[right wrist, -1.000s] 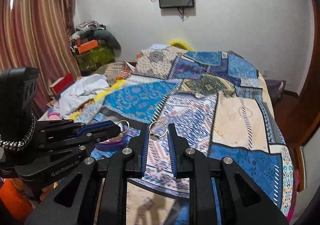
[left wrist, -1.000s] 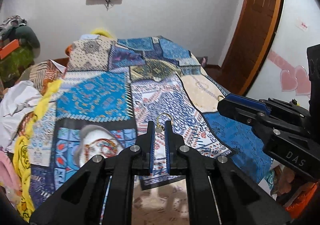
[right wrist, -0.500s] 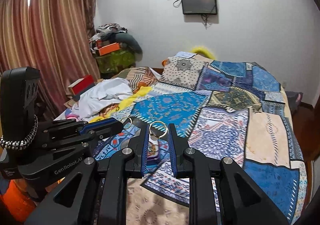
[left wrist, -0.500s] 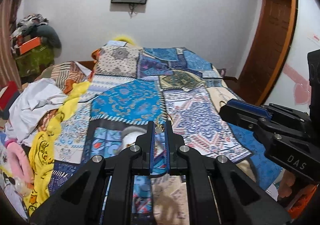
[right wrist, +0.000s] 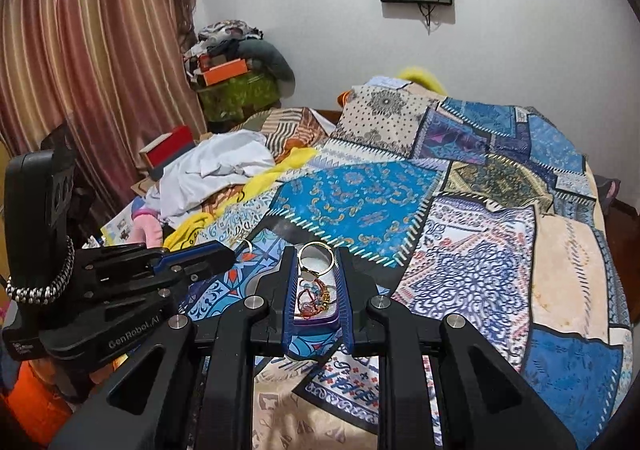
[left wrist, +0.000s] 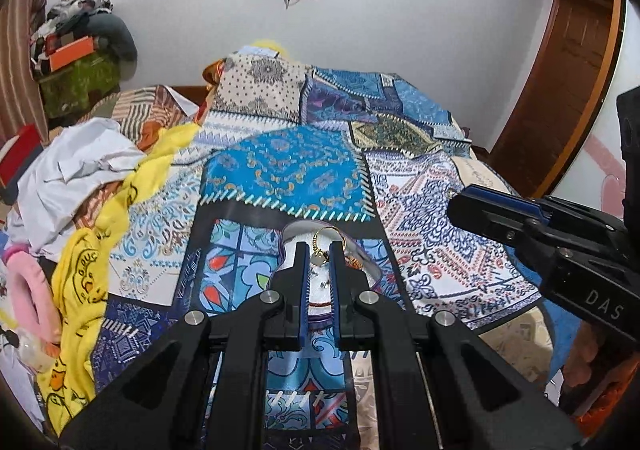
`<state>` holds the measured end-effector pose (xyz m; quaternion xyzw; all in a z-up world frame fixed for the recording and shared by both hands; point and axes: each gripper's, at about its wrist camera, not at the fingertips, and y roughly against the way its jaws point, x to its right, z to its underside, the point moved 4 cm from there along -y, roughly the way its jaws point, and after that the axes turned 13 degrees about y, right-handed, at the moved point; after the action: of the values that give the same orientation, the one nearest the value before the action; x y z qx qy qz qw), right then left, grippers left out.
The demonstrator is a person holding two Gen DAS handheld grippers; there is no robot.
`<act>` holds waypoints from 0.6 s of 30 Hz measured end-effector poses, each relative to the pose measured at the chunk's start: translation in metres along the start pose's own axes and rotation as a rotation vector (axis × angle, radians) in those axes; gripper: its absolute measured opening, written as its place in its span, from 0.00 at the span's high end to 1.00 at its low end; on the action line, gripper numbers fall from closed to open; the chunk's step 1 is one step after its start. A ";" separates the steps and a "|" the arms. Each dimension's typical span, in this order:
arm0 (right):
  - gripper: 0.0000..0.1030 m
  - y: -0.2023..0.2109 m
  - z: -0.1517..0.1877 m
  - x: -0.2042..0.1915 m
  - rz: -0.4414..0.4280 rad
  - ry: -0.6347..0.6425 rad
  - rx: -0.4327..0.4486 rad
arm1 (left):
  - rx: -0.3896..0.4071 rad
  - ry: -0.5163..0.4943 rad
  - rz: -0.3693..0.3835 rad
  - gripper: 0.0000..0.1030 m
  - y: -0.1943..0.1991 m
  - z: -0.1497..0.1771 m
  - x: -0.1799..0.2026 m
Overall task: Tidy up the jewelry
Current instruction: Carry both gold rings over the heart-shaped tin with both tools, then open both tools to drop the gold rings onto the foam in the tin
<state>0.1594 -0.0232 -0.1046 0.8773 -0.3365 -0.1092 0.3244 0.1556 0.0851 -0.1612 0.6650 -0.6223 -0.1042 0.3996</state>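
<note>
My left gripper (left wrist: 319, 254) is shut on a gold hoop earring (left wrist: 326, 240) and holds it over a white jewelry tray (left wrist: 292, 236) with a purple rim lying on the patchwork bedspread. My right gripper (right wrist: 316, 258) is shut on a second gold hoop earring (right wrist: 316, 256) above the same tray (right wrist: 316, 320), where a tangle of red and gold jewelry (right wrist: 314, 296) lies between its fingers. The left gripper also shows in the right wrist view (right wrist: 224, 256), left of the tray, with its hoop at its tip. The right gripper shows at the right in the left wrist view (left wrist: 472, 205).
The blue patchwork bedspread (right wrist: 480, 230) covers the bed. White and yellow clothes (left wrist: 80, 177) are piled on the left side, with a pink item (left wrist: 28, 282) near the edge. A curtain (right wrist: 92, 49) and stacked boxes (right wrist: 236, 85) stand at the left, a wooden door (left wrist: 560, 89) at the right.
Both grippers have swung left and lowered toward the tray while keeping hold of their earrings. The tray now sits right under both pairs of fingers.
</note>
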 end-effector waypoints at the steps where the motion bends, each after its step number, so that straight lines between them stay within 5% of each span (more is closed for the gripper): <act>1: 0.84 -0.003 0.001 0.000 -0.004 -0.001 -0.005 | -0.011 0.002 0.002 0.93 -0.005 0.002 -0.002; 18: 0.84 -0.068 0.018 -0.002 -0.078 -0.038 -0.157 | -0.130 -0.013 0.032 0.93 -0.050 0.024 -0.011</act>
<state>0.1861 0.0072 -0.1617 0.8594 -0.2985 -0.1644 0.3811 0.1751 0.0811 -0.2139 0.6268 -0.6274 -0.1423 0.4397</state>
